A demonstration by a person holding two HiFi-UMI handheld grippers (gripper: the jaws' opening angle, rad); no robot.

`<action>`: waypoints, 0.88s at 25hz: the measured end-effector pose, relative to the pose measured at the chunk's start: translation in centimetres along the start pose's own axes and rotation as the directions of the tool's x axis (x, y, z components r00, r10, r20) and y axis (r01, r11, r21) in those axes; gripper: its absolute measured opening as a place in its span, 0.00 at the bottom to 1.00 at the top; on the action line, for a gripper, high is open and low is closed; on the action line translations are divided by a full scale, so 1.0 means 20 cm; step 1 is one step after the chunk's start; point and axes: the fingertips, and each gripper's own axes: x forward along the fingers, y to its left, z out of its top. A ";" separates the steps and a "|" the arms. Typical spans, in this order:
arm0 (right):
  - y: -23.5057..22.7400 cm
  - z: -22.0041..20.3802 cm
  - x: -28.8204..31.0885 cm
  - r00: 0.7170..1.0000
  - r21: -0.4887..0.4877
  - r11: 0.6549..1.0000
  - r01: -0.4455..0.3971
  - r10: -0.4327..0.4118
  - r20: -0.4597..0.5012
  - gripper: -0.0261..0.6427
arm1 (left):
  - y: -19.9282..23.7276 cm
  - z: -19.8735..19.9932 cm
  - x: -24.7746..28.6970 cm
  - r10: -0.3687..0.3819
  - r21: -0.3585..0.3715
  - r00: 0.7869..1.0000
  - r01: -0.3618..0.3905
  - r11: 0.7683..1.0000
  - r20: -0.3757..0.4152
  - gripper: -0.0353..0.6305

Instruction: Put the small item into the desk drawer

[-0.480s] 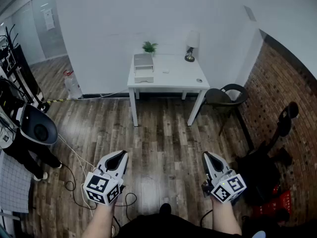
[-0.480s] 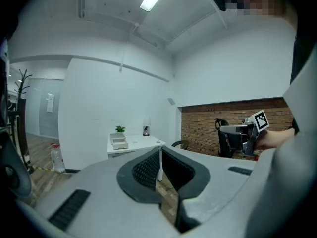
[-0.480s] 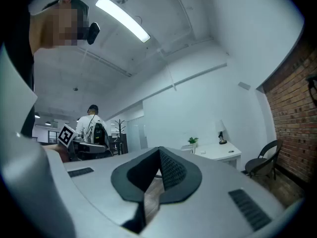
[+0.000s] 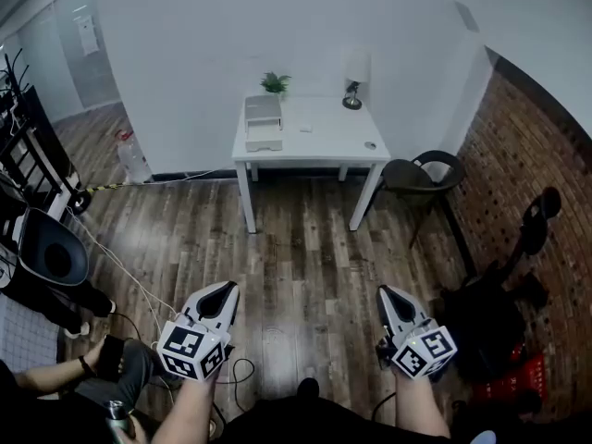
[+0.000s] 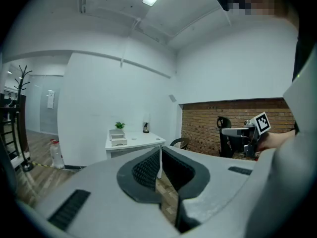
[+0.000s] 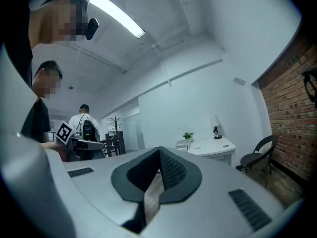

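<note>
- The head view looks down a room with a wooden floor (image 4: 305,248). A white table (image 4: 324,141) stands against the far wall at upper centre, well apart from both grippers at the bottom of the frame.
- The left gripper (image 4: 225,289), at lower left, has its jaws pressed together with nothing between them. Its own view shows the tips meeting.
- The right gripper (image 4: 385,291), at lower right, is likewise closed and empty.
- A white drawer unit (image 4: 264,124) sits on the left part of the table and looks closed. A small plant (image 4: 274,83) stands behind it, and a lamp (image 4: 352,80) is at the back right.
- A small dark item (image 4: 370,145) lies near the table's right front edge, and a paler speck (image 4: 306,129) lies mid-table. Both are too small to identify; the dark one is probably the task's thing.
- The task looks not yet begun: nothing is held and the drawer is not open.
- Walking forward carries some risk. Cables (image 4: 245,370) loop on the floor just beside the left gripper, and a seated person (image 4: 102,363) fills the lower left corner, so a foot could snag or an elbow could bump them.
- A chair (image 4: 421,176) just right of the table could crowd the right arm.
- The item is small and near the edge, so a clumsy pinch could push it off.
- The drawer unit looks light, so pulling it unsteadied may slide it.
</note>
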 end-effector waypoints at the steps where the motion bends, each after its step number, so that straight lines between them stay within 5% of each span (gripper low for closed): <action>1: -0.01 0.01 0.00 1.000 0.003 1.000 0.002 -0.002 0.003 0.04 | -0.01 0.01 0.01 -0.003 0.003 1.000 0.003 1.000 -0.001 0.08; 9: -0.08 0.06 0.01 0.998 0.010 0.998 -0.056 0.056 0.035 0.04 | -0.24 -0.01 0.22 -0.077 0.009 0.997 0.078 0.997 -0.016 0.08; 22: -0.28 0.05 -0.03 0.996 0.059 0.994 -0.088 0.087 0.013 0.04 | -0.27 0.03 0.35 -0.021 0.010 1.000 0.021 1.000 -0.009 0.08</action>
